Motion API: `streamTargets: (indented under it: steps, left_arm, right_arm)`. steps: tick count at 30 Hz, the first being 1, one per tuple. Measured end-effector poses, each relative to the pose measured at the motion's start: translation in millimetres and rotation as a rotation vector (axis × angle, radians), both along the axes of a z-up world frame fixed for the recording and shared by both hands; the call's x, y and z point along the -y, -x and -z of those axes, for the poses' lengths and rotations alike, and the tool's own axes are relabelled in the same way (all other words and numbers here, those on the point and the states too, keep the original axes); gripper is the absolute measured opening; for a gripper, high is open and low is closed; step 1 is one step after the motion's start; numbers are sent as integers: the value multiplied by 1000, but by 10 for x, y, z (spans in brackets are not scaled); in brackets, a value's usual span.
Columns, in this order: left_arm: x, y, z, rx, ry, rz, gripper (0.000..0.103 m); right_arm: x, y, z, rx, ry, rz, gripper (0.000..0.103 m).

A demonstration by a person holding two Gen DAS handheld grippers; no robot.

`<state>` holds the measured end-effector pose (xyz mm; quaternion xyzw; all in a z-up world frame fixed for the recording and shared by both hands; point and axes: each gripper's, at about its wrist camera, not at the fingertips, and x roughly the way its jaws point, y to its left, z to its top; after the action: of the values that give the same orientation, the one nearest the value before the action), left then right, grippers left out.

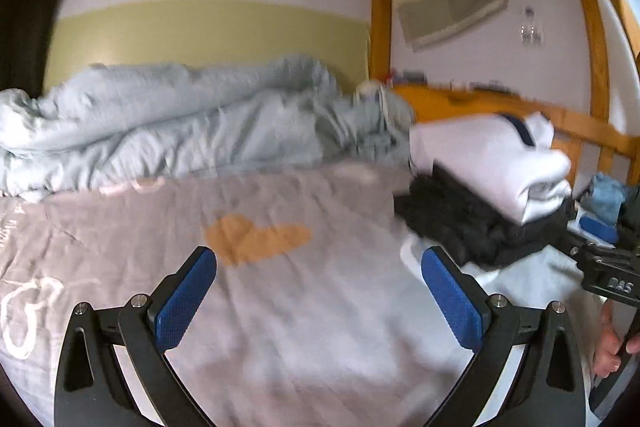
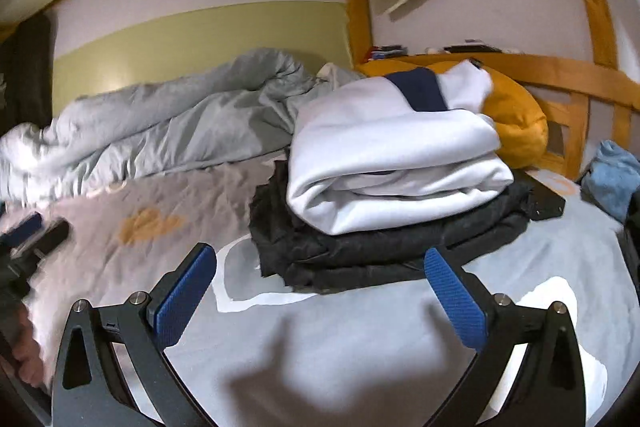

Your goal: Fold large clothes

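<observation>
I see soft, even daylight, with a bright patch at the upper right edge of the left view. Both fisheye views curve strongly at dark corners. Motion blur smears everything; a gripper-shaped shadow falls lower centre on the bedsheet (image 2: 320, 367).

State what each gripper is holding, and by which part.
Nothing. The left gripper and the right gripper are both open over the bed sheet, with no cloth between the fingers.

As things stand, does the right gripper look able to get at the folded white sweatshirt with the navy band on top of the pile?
Probably yes. The right gripper is open and empty, and the folded white sweatshirt lies uncovered on the folded black garment just ahead, with nothing between them.
</observation>
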<state>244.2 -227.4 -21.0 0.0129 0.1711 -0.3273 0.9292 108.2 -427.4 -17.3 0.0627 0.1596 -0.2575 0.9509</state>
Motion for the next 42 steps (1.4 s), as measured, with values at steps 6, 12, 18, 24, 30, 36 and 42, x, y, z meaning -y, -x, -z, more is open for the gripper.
streamTargets:
  steps: [6, 12, 18, 24, 30, 36, 42]
  left_arm:
    - [-1, 40, 1, 15, 9, 2, 103]
    - [-33, 6, -2, -1, 20, -4, 103]
    - [-52, 38, -19, 28, 6, 0, 103]
    - [-67, 33, -14, 27, 7, 2, 103]
    - [-61, 39, -17, 21, 6, 2, 103]
    - [-64, 38, -17, 22, 4, 1, 103]
    - [-69, 27, -14, 17, 8, 3, 103]
  right_arm:
    - [-132, -144, 66, -49, 78, -9, 103]
    - [-119, -170, 84, -59, 77, -9, 103]
    - [8, -45, 66, -4, 21, 32, 103]
    - [-116, -76, 46, -19, 78, 26, 103]
    - [-58, -52, 51, -6, 48, 26, 103]
    - [-62, -48, 52, -7, 47, 28, 103]
    - [-56, -59, 56, -12, 52, 27, 103]
